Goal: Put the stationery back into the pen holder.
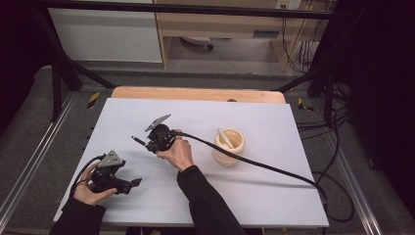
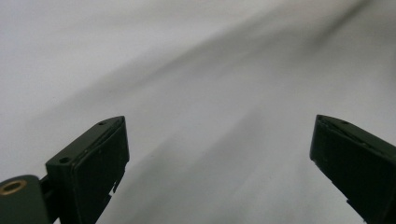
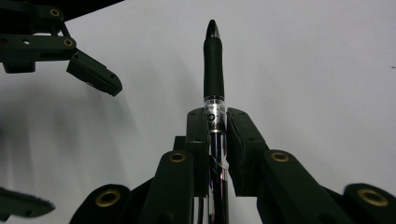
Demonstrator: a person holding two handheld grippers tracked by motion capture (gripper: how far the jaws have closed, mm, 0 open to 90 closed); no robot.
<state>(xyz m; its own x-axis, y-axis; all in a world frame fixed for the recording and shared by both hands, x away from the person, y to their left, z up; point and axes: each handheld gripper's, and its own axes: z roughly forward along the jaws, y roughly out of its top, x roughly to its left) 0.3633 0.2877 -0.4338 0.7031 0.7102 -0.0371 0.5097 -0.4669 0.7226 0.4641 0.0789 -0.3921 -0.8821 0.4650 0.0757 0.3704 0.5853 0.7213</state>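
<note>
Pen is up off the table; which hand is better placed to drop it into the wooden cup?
Right, probably. The right tool is shut on the pen, and in the high view it sits nearer the wooden cup. The left tool stands open, holding nothing, at the table's near left edge.

Print on pen (image 3: 214, 116) barrel, illegible.

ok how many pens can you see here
2. A black pen is clamped in the right gripper, above the mat. A white pen leans in the wooden cup; more may sit hidden inside.
</note>
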